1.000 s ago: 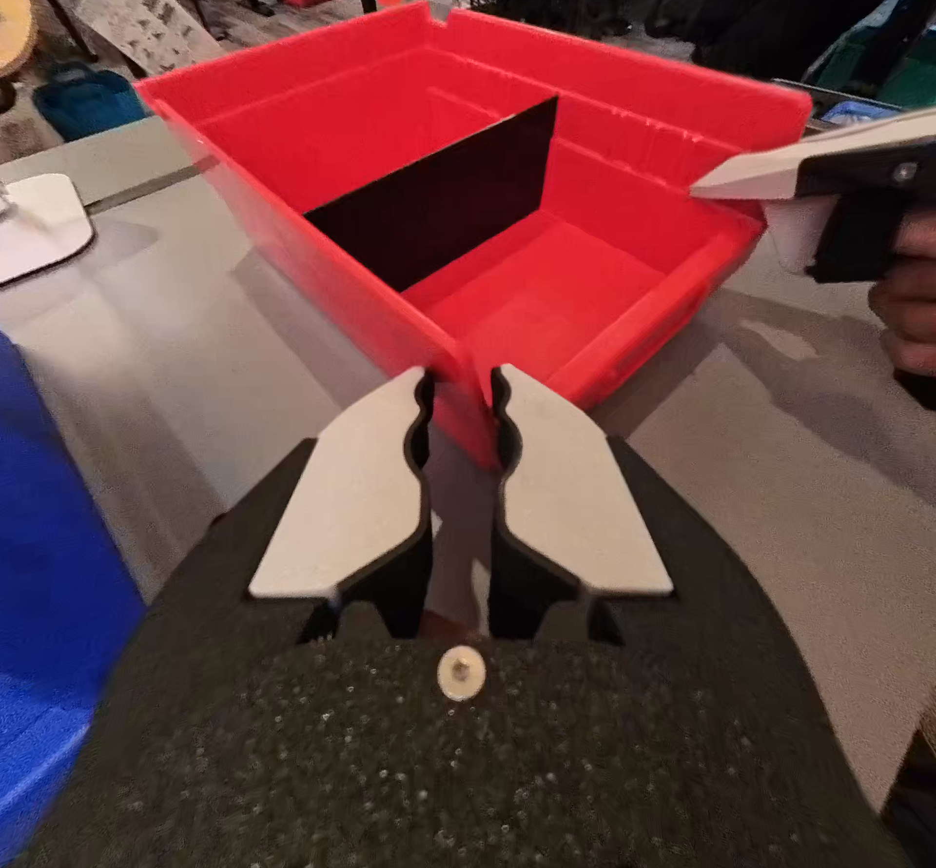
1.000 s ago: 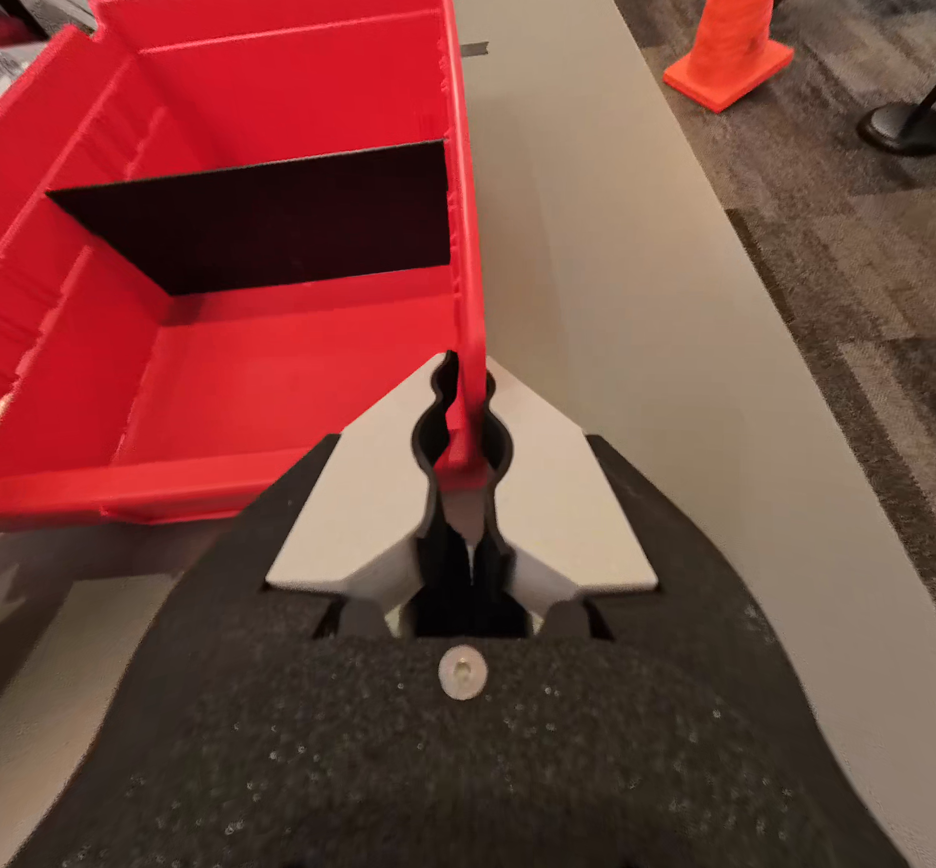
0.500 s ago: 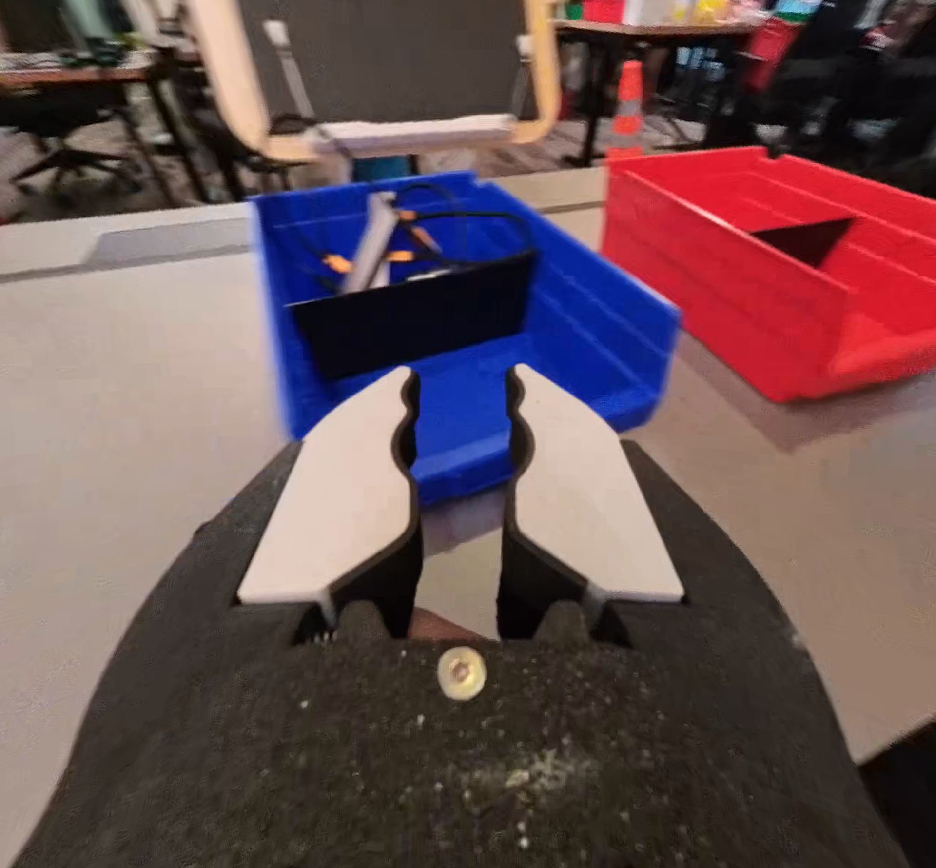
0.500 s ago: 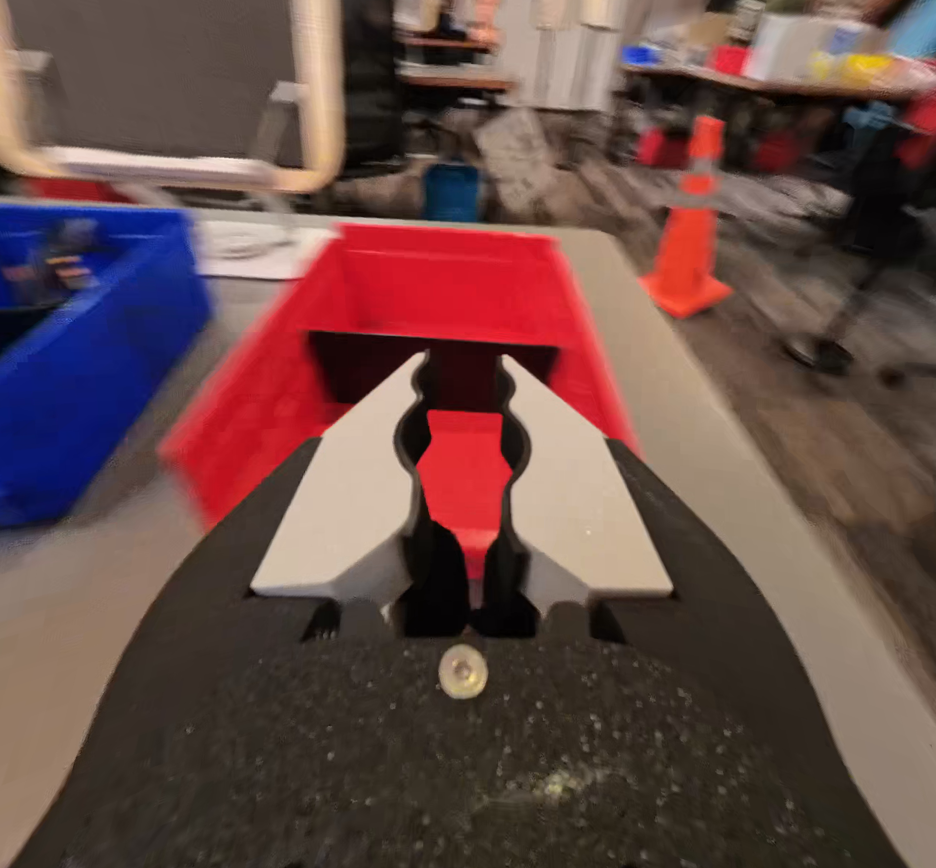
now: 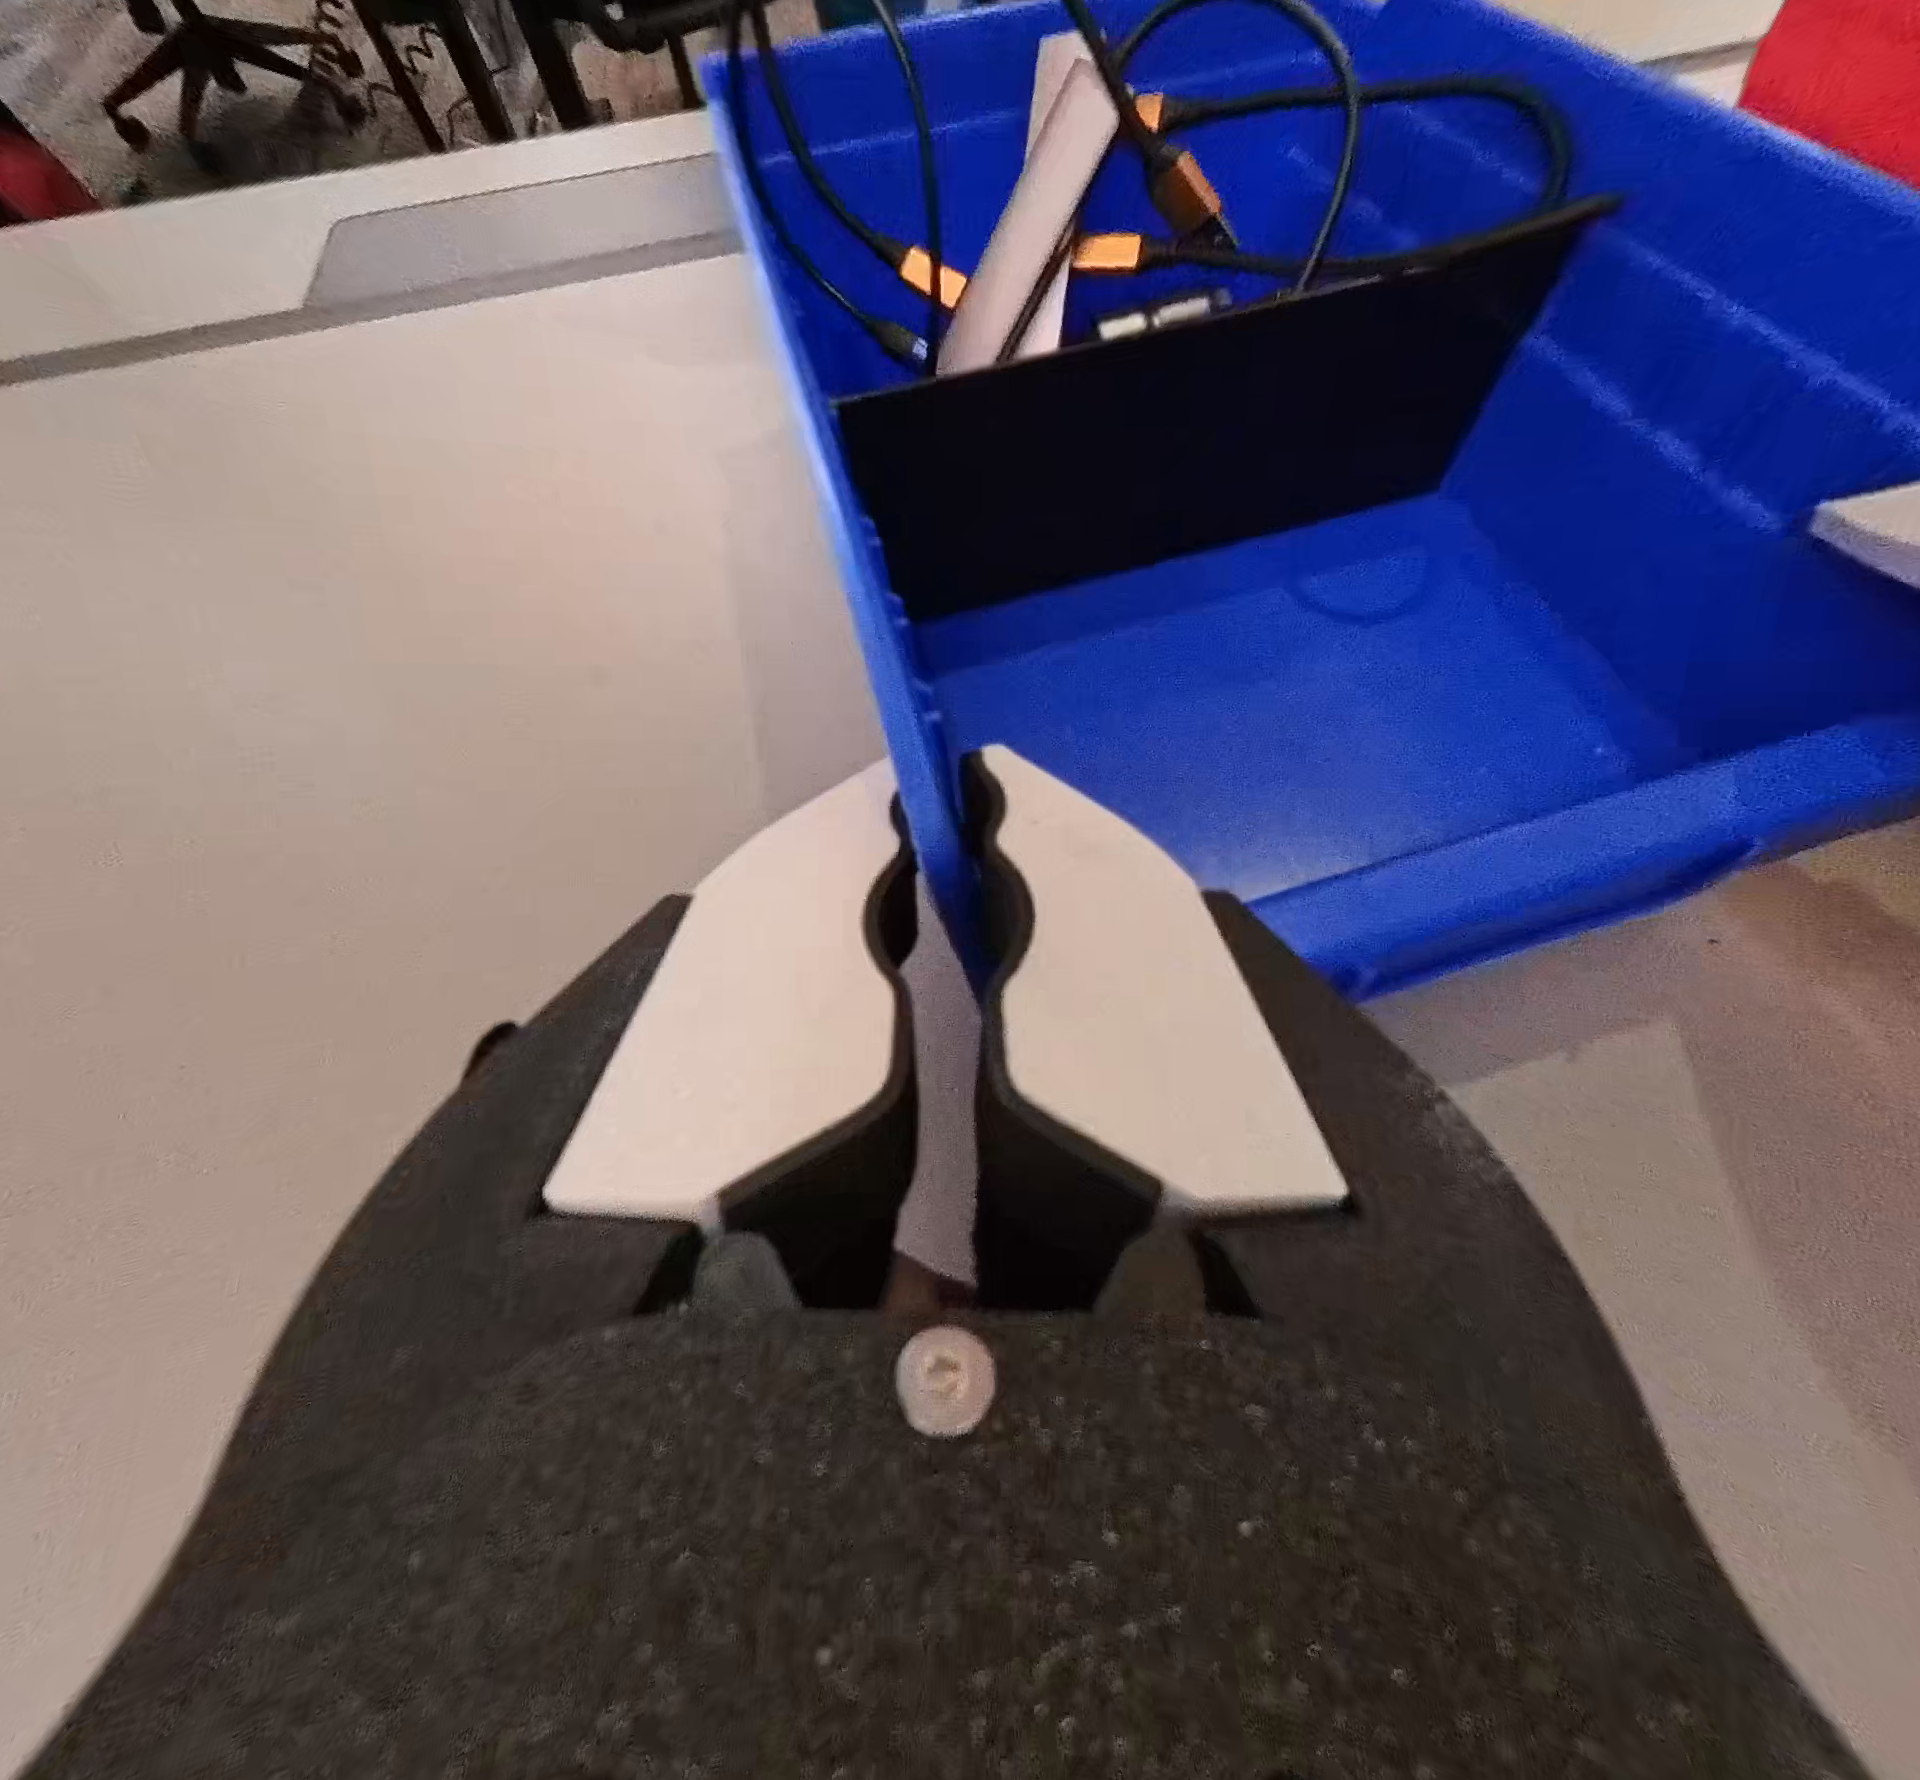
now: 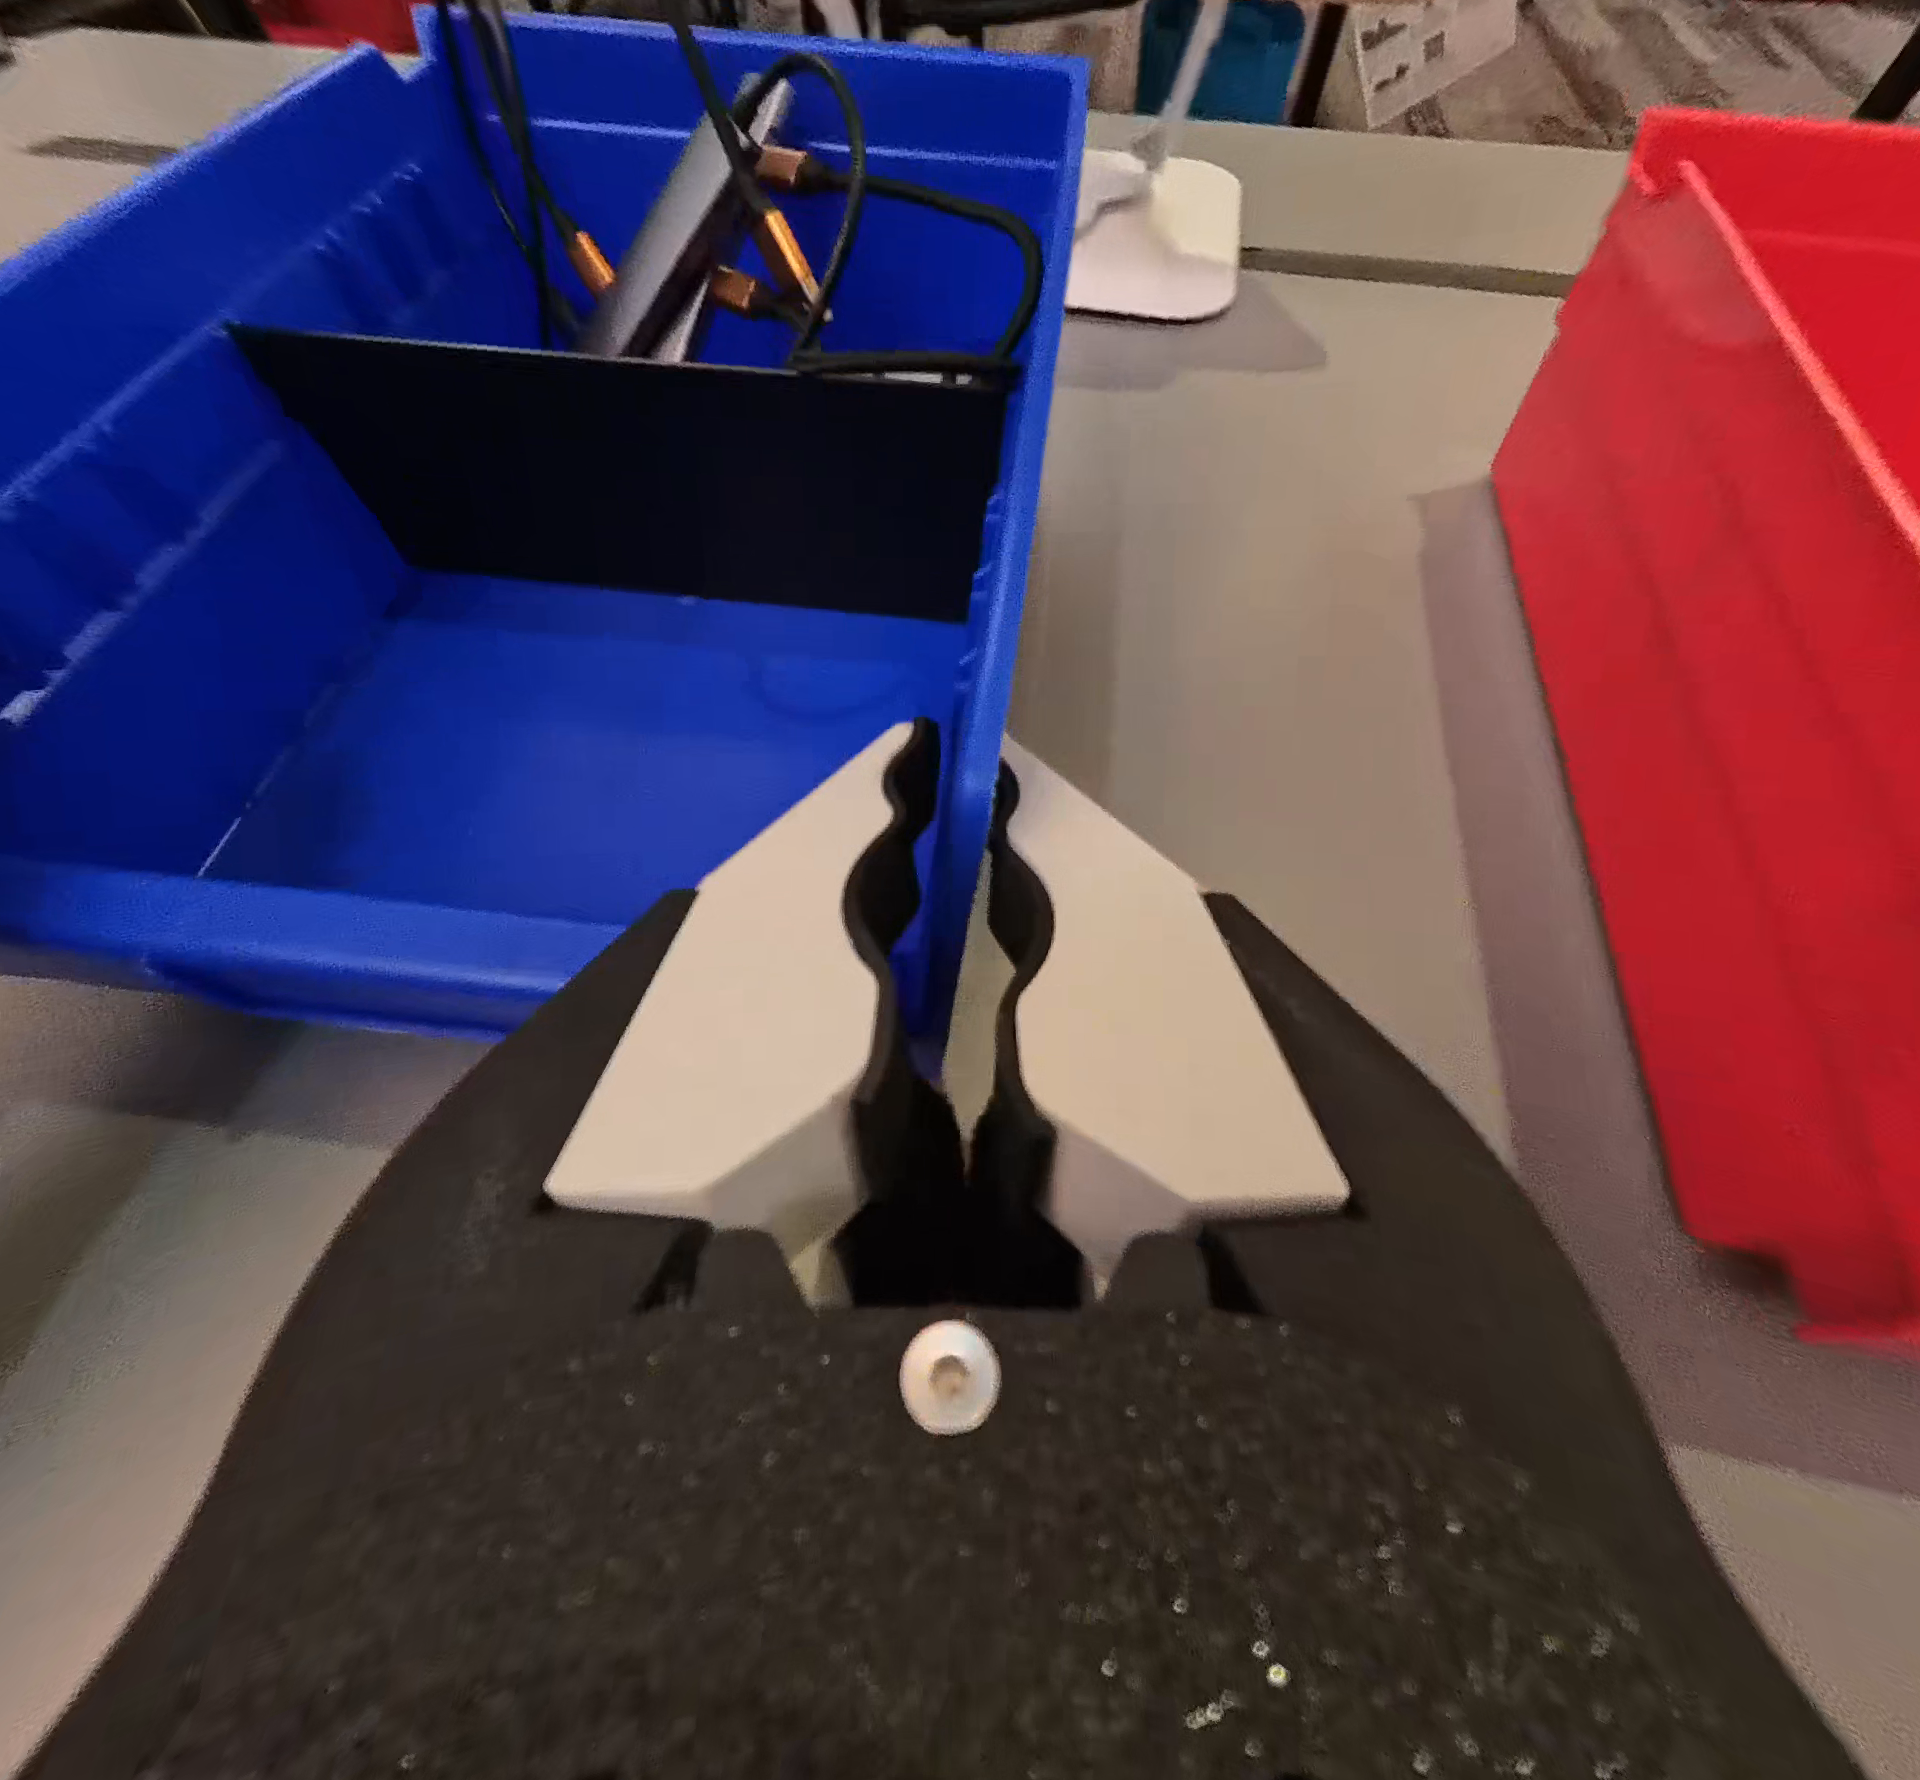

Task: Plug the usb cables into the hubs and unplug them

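**Two grippers clamped on one blue bin**

Two views, left first. We see a pale grey tabletop, office chairs behind it. Our left gripper is pinched onto the near left wall of the blue plastic bin; black USB cables with orange plugs and a grey bar-shaped hub lie behind its black divider.

From the right wrist, our right gripper nips the bin's right wall. Only here we see a red plastic bin fully, and a white lamp base.
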Demonstrator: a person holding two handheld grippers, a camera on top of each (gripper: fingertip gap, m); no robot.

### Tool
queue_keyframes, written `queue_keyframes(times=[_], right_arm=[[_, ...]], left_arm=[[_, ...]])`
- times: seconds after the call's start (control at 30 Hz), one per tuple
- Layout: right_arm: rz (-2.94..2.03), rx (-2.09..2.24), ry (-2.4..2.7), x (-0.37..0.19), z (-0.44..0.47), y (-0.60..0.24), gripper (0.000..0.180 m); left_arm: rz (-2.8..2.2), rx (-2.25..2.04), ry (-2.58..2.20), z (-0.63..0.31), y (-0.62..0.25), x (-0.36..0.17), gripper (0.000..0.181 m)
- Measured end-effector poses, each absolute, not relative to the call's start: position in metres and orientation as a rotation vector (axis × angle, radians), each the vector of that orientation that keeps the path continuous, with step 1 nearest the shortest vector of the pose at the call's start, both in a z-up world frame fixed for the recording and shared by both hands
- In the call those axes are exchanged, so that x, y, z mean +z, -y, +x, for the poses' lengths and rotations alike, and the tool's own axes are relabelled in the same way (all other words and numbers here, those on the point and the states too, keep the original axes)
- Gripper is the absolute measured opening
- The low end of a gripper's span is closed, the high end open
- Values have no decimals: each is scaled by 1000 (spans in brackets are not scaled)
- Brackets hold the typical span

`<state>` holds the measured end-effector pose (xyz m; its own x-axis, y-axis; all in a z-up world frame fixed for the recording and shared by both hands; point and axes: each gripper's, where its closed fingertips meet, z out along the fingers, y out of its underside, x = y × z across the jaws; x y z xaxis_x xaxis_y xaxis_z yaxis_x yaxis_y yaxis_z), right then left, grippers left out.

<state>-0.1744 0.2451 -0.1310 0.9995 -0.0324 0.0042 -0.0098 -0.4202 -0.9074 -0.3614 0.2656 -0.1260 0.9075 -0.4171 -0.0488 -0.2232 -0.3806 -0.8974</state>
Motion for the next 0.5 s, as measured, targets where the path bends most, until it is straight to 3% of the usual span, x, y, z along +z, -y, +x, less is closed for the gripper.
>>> queue_keyframes(times=[0.2, 0.5], right_arm=[[-1882, 17, 56, -109, -277, -261, 5], [-1900, 153, 177, -131, -387, -283, 11]], left_arm=[[-2004, -192, -345, -460, -278, -115, 4], [-2021, -116, -262, -572, -307, -130, 3]])
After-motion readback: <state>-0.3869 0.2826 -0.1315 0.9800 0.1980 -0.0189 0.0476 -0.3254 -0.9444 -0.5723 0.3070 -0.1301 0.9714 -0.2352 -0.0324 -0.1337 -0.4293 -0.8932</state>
